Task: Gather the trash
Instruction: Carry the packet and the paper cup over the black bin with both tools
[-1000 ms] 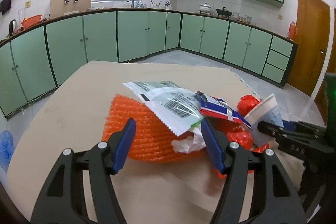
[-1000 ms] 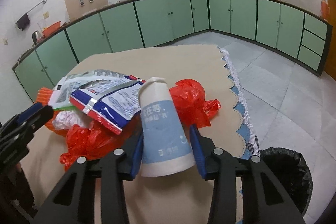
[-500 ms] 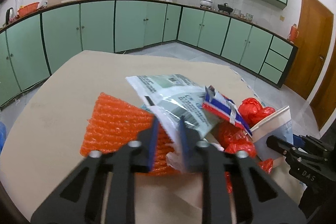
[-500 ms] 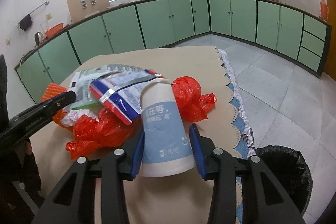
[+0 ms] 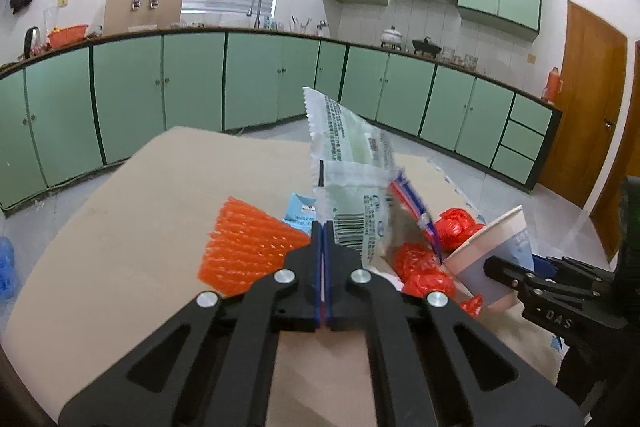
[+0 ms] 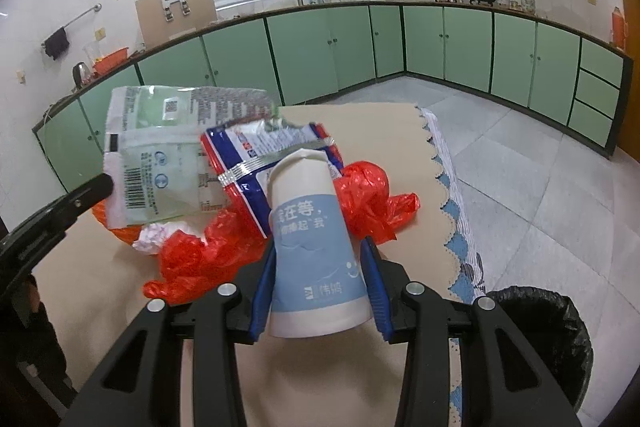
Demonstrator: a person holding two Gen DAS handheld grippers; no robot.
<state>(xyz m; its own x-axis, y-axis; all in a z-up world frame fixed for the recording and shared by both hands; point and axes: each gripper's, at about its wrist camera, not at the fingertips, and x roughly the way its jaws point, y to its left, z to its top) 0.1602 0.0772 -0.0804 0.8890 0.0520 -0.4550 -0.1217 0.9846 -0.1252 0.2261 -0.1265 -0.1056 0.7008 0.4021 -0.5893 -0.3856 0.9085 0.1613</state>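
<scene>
In the left wrist view the left gripper [image 5: 322,231] has its jaws pressed together on the lower edge of a pale green wrapper [image 5: 352,163], which stands lifted above the table [image 5: 120,227], long axis running up and away toward its serrated top edge. Below it lie an orange foam net [image 5: 244,243], a small blue packet [image 5: 301,213] and crumpled red plastic bags [image 5: 424,267]; a red-and-blue wrapper [image 5: 412,203] leans against the green one. At right the paper cup [image 5: 492,259] shows its open mouth, empty as far as can be seen. In the right wrist view the right gripper [image 6: 320,279] pinches that paper cup [image 6: 316,247] between its blue pads, the cup lying along the fingers with its wide rim toward the camera and its base pointing away. Only this view shows a bin lined with a black bag [image 6: 540,339] on the floor beside the table's scalloped edge, its contents not visible, and a crumpled white paper [image 6: 154,237] under the wrappers.
</scene>
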